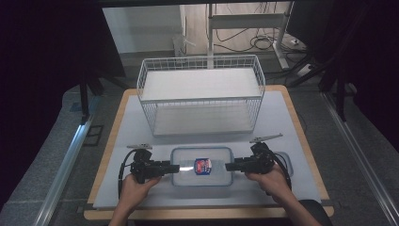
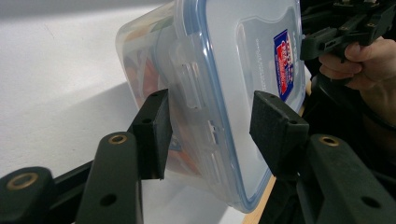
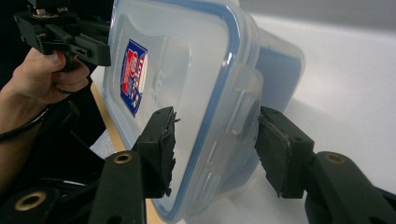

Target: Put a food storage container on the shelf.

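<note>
A clear plastic container (image 1: 202, 165) with a blue-sealed lid and a red and blue label lies near the table's front edge, between my two grippers. My left gripper (image 1: 175, 167) clasps its left end. In the left gripper view its pads sit against the underside and the lid, either side of the end latch (image 2: 194, 91). My right gripper (image 1: 229, 166) grips the opposite end the same way around that end's latch (image 3: 240, 109). In both gripper views the container (image 2: 219, 70) (image 3: 187, 70) casts a shadow on the white table, and something orange shows faintly inside.
A white wire basket (image 1: 201, 96) stands behind the container, open at the top. A second clear, blue-rimmed piece (image 1: 285, 162) lies under the right hand. The wooden table edge (image 1: 207, 214) runs close in front of both hands.
</note>
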Demonstrator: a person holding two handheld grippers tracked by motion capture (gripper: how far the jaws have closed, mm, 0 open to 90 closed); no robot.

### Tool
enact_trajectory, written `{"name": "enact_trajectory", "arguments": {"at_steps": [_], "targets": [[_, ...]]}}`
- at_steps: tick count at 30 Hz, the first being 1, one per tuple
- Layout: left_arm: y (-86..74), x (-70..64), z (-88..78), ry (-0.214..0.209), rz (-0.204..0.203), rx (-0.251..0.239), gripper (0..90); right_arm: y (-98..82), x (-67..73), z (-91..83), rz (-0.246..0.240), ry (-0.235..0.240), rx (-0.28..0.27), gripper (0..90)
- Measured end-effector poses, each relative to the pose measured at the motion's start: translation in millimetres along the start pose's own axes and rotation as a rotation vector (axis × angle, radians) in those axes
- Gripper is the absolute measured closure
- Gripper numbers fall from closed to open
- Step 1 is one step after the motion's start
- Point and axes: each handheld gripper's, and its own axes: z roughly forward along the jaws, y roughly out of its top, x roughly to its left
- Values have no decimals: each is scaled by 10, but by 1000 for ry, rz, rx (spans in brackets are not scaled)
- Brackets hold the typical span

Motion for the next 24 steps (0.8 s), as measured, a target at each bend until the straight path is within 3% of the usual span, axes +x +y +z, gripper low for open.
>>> {"name": "enact_trajectory", "arguments": {"at_steps": [9, 15, 24], "targets": [[-44, -51, 6, 26, 20, -18, 482, -60, -5, 12, 9, 16, -1, 483], [-132, -53, -52, -12, 5, -49, 532, -104, -20, -29, 28, 58, -18, 528], [-173, -42, -73, -33, 21, -60, 542, -121, -6, -38, 9, 62, -23, 533]]}}
